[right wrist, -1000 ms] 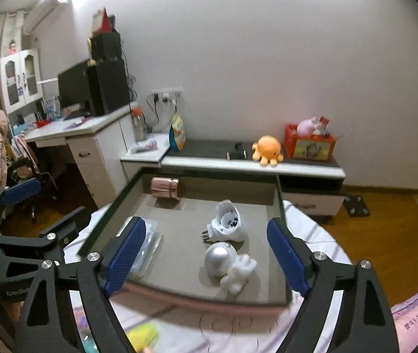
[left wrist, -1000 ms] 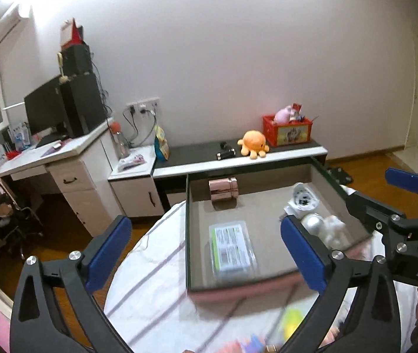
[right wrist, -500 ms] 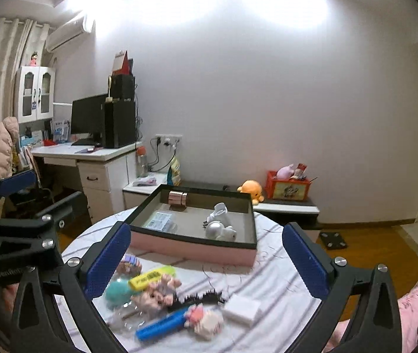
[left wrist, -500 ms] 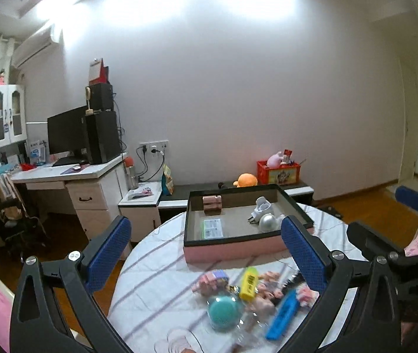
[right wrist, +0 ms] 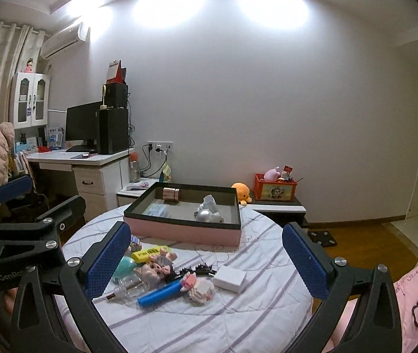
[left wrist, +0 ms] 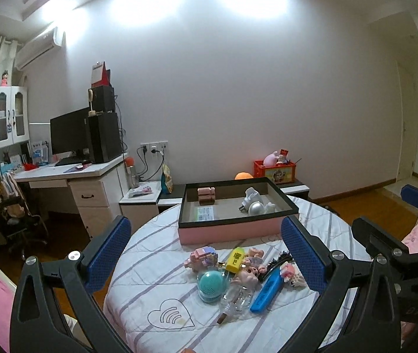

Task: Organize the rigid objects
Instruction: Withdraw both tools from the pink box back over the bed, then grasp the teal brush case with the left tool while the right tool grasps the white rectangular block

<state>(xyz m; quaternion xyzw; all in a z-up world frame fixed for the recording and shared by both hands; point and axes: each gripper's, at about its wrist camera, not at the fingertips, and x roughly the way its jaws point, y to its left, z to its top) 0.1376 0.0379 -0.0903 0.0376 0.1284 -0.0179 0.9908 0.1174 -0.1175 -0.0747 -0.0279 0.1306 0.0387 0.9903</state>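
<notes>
With both tools pulled back to the near edge of the round table under its striped white cloth [right wrist: 238,317], the left gripper [left wrist: 206,253] and right gripper [right wrist: 206,257] stand wide apart, holding nothing. Just ahead lies the jumble: a blue plastic bar [right wrist: 161,292], a flat white box [right wrist: 230,278], a yellow block [right wrist: 147,253], a teal round case [left wrist: 211,282]. I judge the outlying white box the cleanest next pick. Beyond sits the shallow pink-sided tray with its black rim [right wrist: 185,231], already holding a copper cylinder [right wrist: 171,194] and a silver ball [right wrist: 203,214].
</notes>
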